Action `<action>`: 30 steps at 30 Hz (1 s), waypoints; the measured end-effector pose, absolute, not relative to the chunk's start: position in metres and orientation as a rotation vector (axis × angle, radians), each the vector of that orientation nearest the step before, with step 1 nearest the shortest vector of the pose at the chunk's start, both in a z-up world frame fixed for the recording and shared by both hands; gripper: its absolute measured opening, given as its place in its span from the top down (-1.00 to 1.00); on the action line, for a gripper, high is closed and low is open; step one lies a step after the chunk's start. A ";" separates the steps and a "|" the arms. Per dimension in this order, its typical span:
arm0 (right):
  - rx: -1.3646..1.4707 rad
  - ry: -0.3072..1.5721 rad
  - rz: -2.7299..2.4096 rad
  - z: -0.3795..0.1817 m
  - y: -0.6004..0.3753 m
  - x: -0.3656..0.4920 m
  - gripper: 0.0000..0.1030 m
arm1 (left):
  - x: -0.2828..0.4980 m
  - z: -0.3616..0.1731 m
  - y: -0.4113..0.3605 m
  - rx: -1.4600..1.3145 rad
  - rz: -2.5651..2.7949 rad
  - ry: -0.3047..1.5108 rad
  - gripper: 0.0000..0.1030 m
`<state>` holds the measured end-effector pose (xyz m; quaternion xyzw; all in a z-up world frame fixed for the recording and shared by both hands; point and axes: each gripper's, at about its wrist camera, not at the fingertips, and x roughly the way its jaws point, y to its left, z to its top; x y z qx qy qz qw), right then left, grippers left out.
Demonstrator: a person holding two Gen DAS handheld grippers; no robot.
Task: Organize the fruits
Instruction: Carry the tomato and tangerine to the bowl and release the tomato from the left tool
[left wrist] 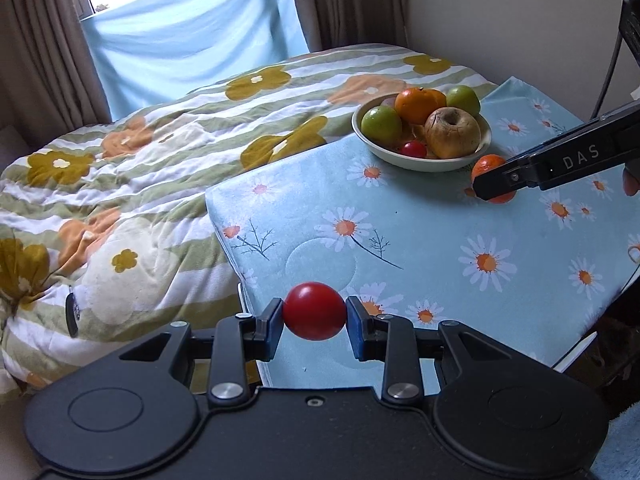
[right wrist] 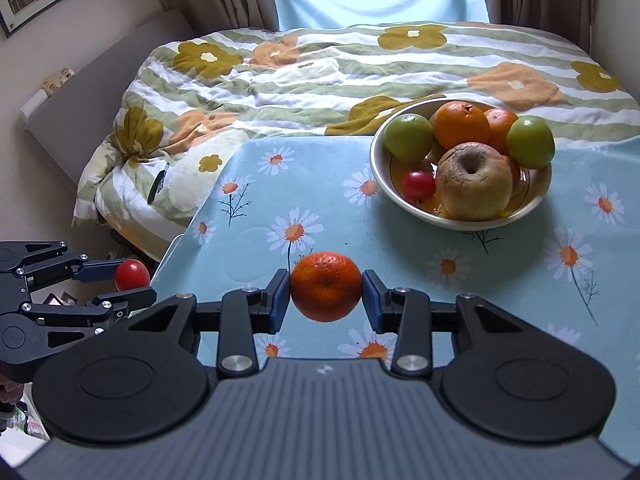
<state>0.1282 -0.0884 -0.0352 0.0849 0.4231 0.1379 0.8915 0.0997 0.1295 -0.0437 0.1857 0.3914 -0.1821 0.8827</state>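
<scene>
My left gripper [left wrist: 315, 314] is shut on a red tomato [left wrist: 315, 311], held over the near left corner of the daisy-print table [left wrist: 420, 232]. It also shows in the right wrist view [right wrist: 128, 280] with the tomato [right wrist: 132, 275]. My right gripper [right wrist: 326, 294] is shut on a small orange [right wrist: 326, 286] above the table, in front of the bowl. In the left wrist view the orange [left wrist: 490, 168] shows behind the right gripper's fingers [left wrist: 504, 178]. A cream bowl [right wrist: 400, 196] [left wrist: 400, 160] holds two green fruits, oranges, a wrinkled apple [right wrist: 474, 184] and a small tomato [right wrist: 418, 185].
A bed with a flowered quilt [right wrist: 320, 76] lies beyond and to the left of the table. Curtains and a window stand behind it. A black cable [left wrist: 608, 68] hangs at the right wall.
</scene>
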 end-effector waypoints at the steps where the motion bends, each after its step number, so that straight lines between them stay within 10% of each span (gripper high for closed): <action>1: 0.169 0.874 0.293 -0.031 -0.093 0.127 -0.04 | 0.096 -0.040 0.125 0.382 -0.367 0.810 0.29; 30: 0.057 0.756 0.301 0.026 -0.240 0.183 -0.04 | 0.162 0.010 -0.052 0.306 -0.334 0.659 0.29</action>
